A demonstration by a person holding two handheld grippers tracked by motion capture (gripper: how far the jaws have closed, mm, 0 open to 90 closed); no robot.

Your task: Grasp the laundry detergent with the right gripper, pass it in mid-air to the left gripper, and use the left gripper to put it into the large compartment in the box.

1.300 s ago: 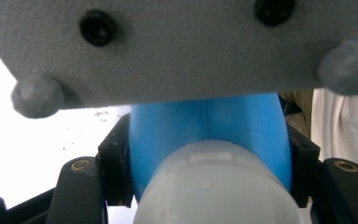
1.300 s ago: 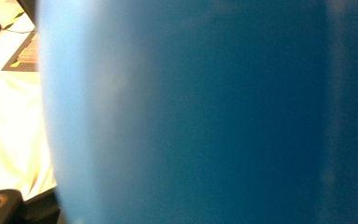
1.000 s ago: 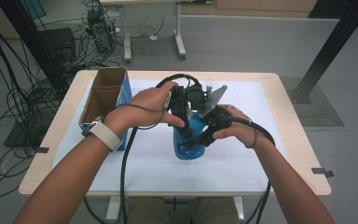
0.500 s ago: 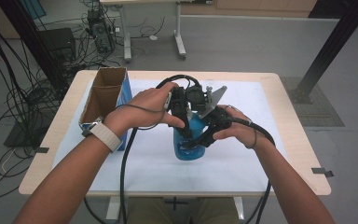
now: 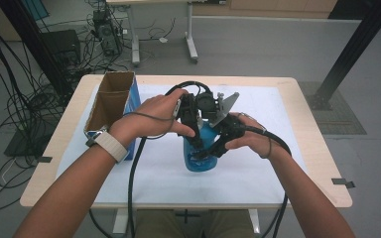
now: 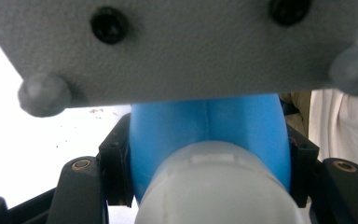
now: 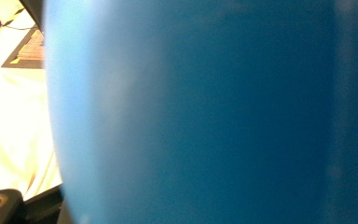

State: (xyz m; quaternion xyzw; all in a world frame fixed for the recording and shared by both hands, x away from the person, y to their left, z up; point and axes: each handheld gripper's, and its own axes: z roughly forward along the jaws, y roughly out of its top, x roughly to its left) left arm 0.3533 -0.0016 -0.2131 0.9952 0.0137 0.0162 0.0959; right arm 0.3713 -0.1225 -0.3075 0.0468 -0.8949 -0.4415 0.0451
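Blue plastic bottle [image 5: 202, 157] with a whitish cap stands upright mid-surface, right of the open cardboard box [image 5: 110, 101], left tongs [image 5: 194, 136] clamped near its cap, right tongs [image 5: 209, 151] clamped on its body below.

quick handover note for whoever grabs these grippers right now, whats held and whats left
Left hand-held gripper: shut on the blue bottle, jaws clamped on its upper part just behind the white cap.
Right hand-held gripper: shut on the same bottle lower down, against its body.
Bottle stands upright on the white sheet mid-table; open cardboard box sits at the table's left edge.
Done: bottle gripped by both. Left: cap is on; probably opening it or moving the bottle, unclear which.
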